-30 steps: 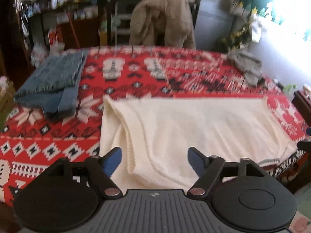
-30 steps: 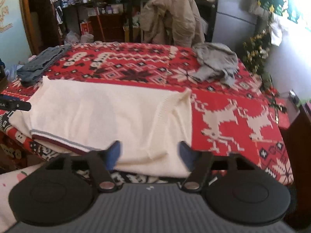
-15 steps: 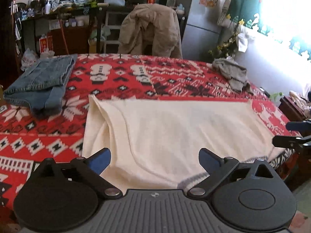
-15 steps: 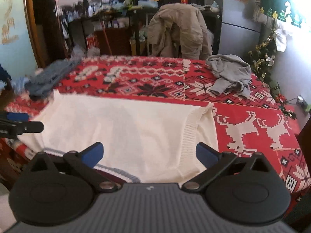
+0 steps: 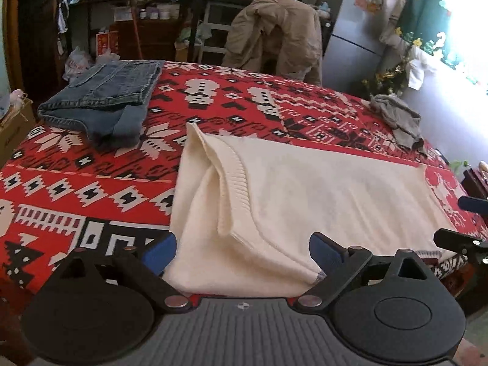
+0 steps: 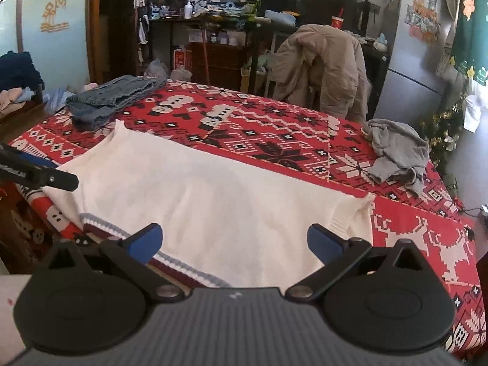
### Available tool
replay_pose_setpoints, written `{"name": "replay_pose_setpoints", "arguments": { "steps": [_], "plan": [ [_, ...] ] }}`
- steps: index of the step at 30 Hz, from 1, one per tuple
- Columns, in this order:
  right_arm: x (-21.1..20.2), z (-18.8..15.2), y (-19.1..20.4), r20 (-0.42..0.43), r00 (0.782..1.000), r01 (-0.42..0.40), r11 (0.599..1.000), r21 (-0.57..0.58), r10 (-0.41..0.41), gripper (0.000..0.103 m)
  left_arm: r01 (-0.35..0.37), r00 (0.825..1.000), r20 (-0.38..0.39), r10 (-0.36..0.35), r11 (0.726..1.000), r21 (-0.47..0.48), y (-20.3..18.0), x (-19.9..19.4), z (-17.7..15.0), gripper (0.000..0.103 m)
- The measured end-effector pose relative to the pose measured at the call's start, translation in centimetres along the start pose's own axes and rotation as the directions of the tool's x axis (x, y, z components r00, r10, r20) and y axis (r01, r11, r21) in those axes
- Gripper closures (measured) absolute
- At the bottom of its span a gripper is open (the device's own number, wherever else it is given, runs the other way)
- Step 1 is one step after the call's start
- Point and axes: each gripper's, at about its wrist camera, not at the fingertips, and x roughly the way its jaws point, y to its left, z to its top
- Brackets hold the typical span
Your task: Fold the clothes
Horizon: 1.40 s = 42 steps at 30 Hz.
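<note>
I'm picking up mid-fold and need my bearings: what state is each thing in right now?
Cream sweater: lying flat, partly folded, near edge hanging off the table.
Jeans: folded, on the far left corner.
Grey garment: crumpled, unfolded.
Tan jacket: draped over a chair.
Left claw: closing slightly, wide apart, gripping nothing.
Right claw: open, gripping nothing.

Left wrist view: sweater (image 5: 305,201) lies flat on the patterned blanket (image 5: 76,189), occupying the near centre, its near edge at the blanket's near edge. Folded jeans (image 5: 103,97) lie at 10 o'clock from the sweater, apart from it. Crumpled shirt (image 5: 399,119) lies at 2 o'clock, near the blanket's far right edge. Behind the blanket, at 12 o'clock, a jacket (image 5: 274,33) hangs over a chair; a refrigerator (image 5: 360,24) stands to its right.
</note>
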Motion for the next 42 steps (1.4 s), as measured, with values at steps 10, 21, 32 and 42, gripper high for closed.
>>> {"name": "replay_pose_setpoints", "arguments": {
  "steps": [10,21,32,42],
  "plan": [
    [0.3,0.8,-2.1,-0.018,0.999,-0.033,0.978,0.208,0.038,0.001,0.015,0.999,-0.035,-0.019,0.995,-0.098,1.9,-0.2,-0.2,0.01],
    [0.3,-0.4,-3.7,-0.048,0.991,-0.102,0.94,0.326,0.124,0.003,0.051,0.998,-0.025,-0.062,0.945,-0.322,7.1,-1.7,-2.1,0.038],
    [0.2,-0.4,-3.5,-0.046,0.989,-0.114,0.927,0.359,0.139,0.003,0.226,0.962,0.034,-0.27,0.725,-0.65,9.8,-0.6,-3.4,0.067],
    [0.1,-0.2,-3.0,-0.04,0.989,-0.12,0.923,0.367,0.144,0.002,0.25,0.959,0.083,-0.27,0.676,-0.694,9.0,0.3,-2.9,0.084]
  ]
}}
